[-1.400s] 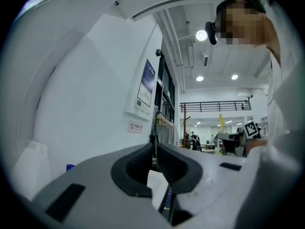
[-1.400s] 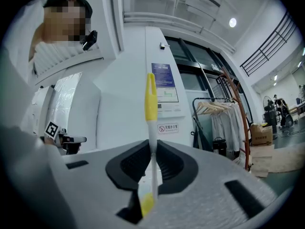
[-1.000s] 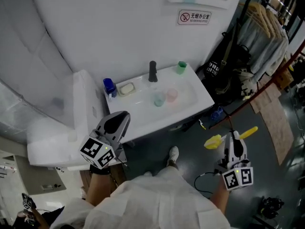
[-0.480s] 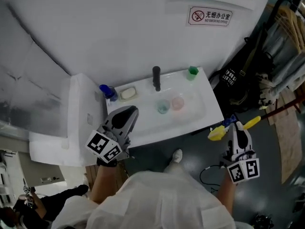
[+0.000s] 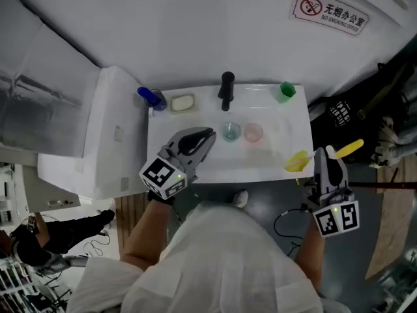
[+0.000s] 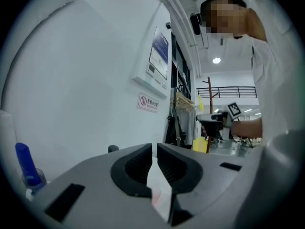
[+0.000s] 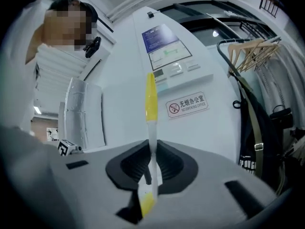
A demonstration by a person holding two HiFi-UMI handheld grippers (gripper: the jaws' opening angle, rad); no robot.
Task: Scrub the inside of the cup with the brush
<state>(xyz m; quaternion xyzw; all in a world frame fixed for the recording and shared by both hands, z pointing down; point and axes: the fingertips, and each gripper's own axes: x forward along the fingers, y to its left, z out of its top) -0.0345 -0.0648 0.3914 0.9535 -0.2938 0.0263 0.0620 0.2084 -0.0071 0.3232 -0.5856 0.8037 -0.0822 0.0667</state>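
Two small clear cups stand in the white sink: a teal cup and a pink cup. My left gripper hovers over the sink's front left part, pointing at the teal cup. Its jaws are shut with nothing between them. My right gripper is off the sink's front right corner, shut on a yellow brush. The brush lies crosswise in the jaws, its head toward the sink and its handle sticking out to the right.
A black faucet stands at the sink's back. A green cup sits at the back right, and a soap dish and a blue bottle at the back left. A white unit adjoins the sink's left. Black bags hang at the right.
The view has closed in on the sink. Both grippers moved forward: the left one now reaches over the sink's front edge, and the right one brought the brush next to the sink's corner.
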